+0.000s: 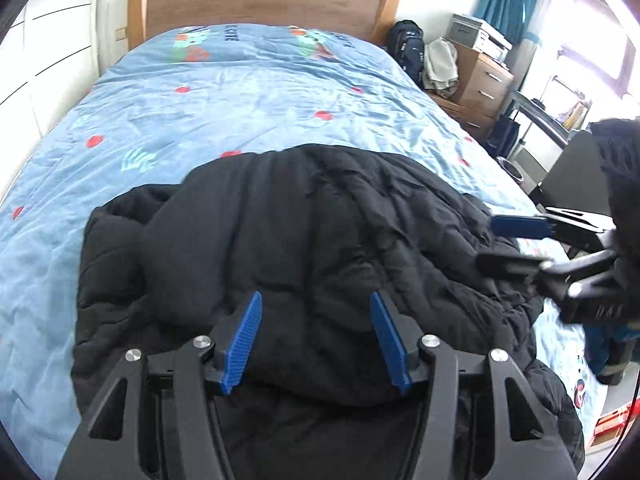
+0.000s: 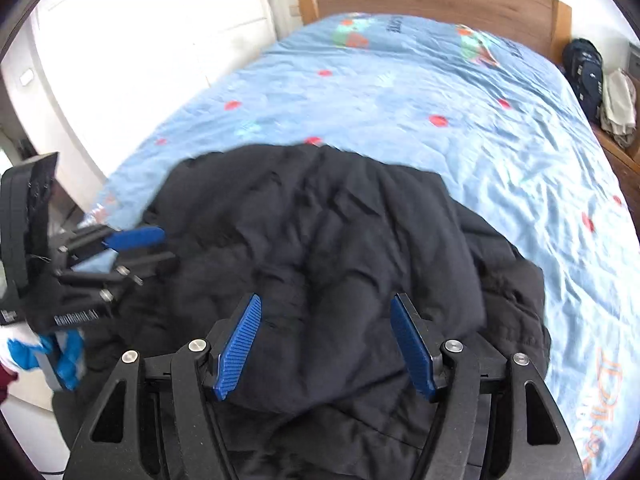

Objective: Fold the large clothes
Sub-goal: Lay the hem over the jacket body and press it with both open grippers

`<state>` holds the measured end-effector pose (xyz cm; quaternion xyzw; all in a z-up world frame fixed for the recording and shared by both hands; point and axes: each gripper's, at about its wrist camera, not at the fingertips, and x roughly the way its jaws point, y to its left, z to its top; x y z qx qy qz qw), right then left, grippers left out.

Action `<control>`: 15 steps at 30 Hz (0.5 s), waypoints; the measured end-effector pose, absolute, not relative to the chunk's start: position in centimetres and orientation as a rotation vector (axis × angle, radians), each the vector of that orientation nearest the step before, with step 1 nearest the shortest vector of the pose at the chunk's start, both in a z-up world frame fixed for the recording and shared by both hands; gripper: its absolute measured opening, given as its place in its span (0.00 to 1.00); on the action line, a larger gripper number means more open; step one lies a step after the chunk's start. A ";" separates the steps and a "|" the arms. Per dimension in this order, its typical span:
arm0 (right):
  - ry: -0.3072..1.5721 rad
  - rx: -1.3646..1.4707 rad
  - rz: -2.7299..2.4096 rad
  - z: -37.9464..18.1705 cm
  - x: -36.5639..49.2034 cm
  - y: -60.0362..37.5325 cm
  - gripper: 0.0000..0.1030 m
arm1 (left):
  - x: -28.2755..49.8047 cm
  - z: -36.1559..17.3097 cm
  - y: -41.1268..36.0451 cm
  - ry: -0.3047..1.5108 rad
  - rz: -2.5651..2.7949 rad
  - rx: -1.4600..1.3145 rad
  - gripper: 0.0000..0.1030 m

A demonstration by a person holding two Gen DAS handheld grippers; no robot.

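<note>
The left gripper and the right gripper are both hovering released, jaws apart and grasping nothing, over the black padded jacket bunched at the bed's foot edge. Each should be pinching a thick hem, then lifting evenly.

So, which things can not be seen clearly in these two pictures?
- Black jacket: its near edge is hidden behind the left tongs in the left wrist view, and behind the right tongs in the right wrist view.
- Jacket's sleeves and zip: not distinguishable in the bunched dark folds, either view.
- Print on the bed cover near the headboard: too small to read.
- Window area, left wrist view: overexposed.
</note>
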<state>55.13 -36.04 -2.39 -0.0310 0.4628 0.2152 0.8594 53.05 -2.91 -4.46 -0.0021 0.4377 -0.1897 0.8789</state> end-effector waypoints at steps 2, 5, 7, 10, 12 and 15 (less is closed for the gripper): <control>0.992 -0.093 0.464 -3.4 55.1 -34.9 0.65 | 53.0 -5.5 -3.3 0.932 -0.387 -0.002 0.54; 1.068 -0.146 0.441 -7.2 55.0 -34.5 0.65 | 52.7 -8.8 -3.3 0.999 -0.353 -0.012 0.55; 1.085 -0.138 0.419 -9.2 54.3 -35.1 0.65 | 52.3 -10.8 -2.9 1.025 -0.340 -0.023 0.57; 1.084 -0.105 0.399 -10.1 54.0 -35.5 0.65 | 51.9 -11.6 -3.1 1.024 -0.326 -0.010 0.57; 1.090 -0.116 0.390 -9.8 54.2 -35.3 0.65 | 51.9 -11.4 -3.2 1.032 -0.321 -0.004 0.58; 1.108 -0.112 0.386 -9.1 54.3 -35.5 0.65 | 51.7 -10.6 -3.2 1.043 -0.315 -0.009 0.58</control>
